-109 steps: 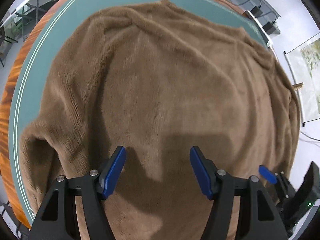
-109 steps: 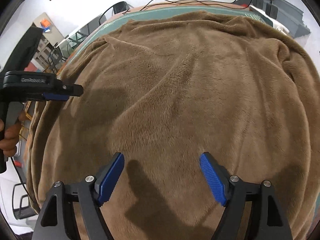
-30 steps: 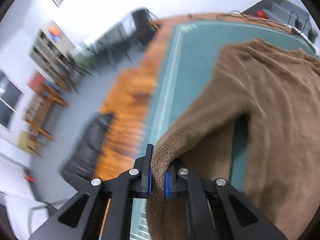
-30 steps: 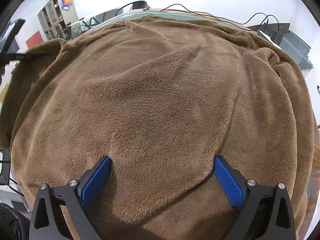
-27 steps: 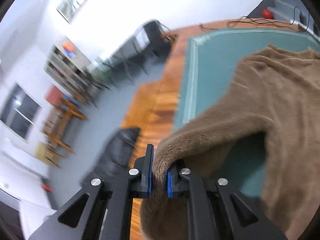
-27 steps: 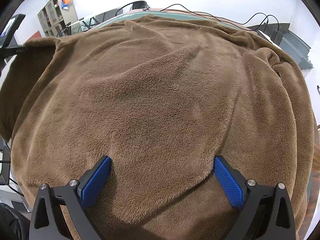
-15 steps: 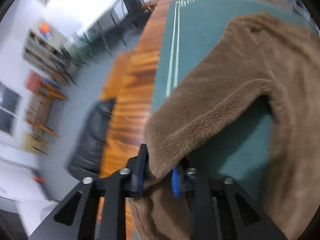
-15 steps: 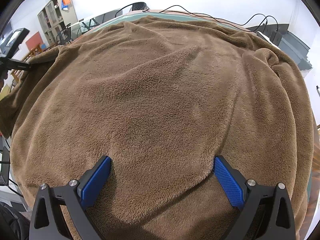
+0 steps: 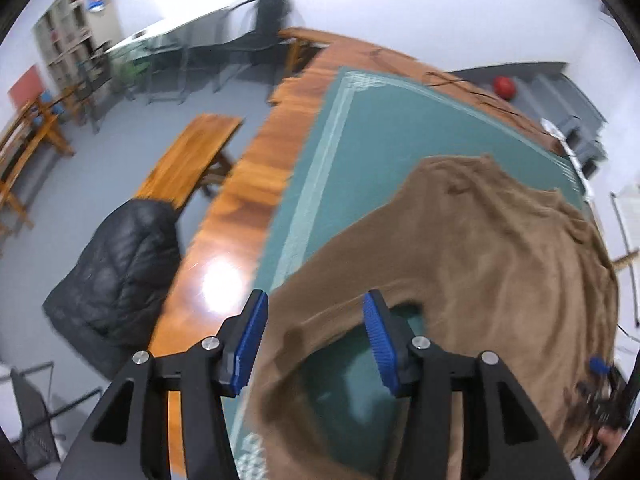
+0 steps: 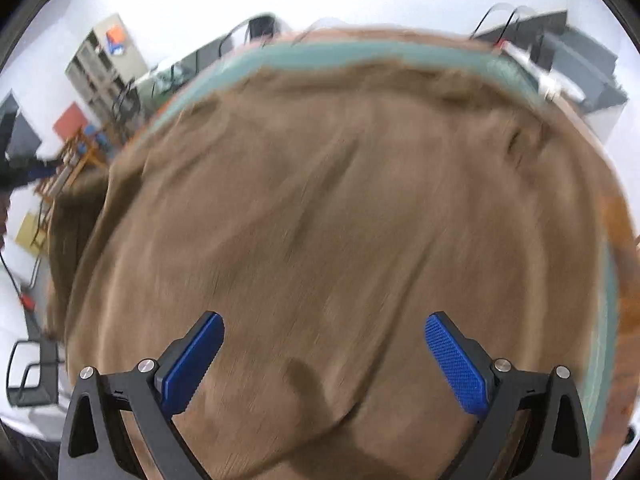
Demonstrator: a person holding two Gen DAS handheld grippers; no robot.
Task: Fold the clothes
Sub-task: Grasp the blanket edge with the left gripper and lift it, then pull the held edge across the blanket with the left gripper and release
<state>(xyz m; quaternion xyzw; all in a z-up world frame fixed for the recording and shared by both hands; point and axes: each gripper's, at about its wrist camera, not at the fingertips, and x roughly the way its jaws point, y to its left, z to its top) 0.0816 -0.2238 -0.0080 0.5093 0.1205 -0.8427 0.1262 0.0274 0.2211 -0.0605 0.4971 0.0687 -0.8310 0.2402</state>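
Left gripper (image 9: pixel 314 336) hovers over the table's left edge, jaws apart — a brown fleece sleeve (image 9: pixel 344 280) lies just beyond and beneath them, unclamped. Right gripper (image 10: pixel 322 356) held low over the brown fleece garment (image 10: pixel 340 208), jaws wide apart, empty — garment spread across the green mat (image 9: pixel 384 128); view blurred.

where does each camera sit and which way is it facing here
Left wrist: sits behind the open left gripper, facing down at the brown fleece garment's sleeve, green table mat and a black jacket; the right gripper shows at the lower right edge.
Right wrist: sits behind the open right gripper, facing across the garment's body.
Shared: garment and mat.
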